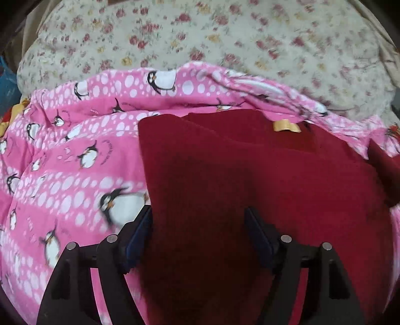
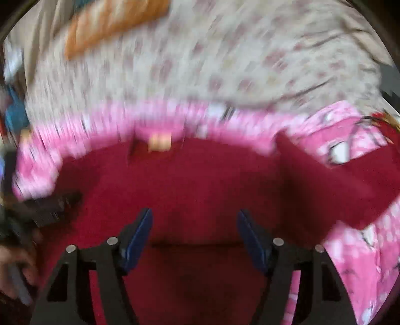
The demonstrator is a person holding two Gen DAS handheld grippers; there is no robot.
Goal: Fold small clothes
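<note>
A dark red knitted garment (image 1: 250,180) with a yellow neck label (image 1: 286,126) lies flat on a pink penguin-print blanket (image 1: 75,155). Its left side looks folded in, with a straight edge. My left gripper (image 1: 198,212) is open and empty just above the garment's lower left part. In the blurred right wrist view the same garment (image 2: 195,180) and label (image 2: 160,142) show, with a sleeve (image 2: 337,180) spread to the right. My right gripper (image 2: 195,215) is open and empty over the garment's lower middle. The left gripper shows at that view's left edge (image 2: 50,207).
A cream floral bedsheet (image 1: 225,32) lies beyond the pink blanket (image 2: 350,250). An orange striped cloth (image 2: 112,22) sits at the far left of the bed. Blue and yellow items (image 1: 7,85) lie at the left edge.
</note>
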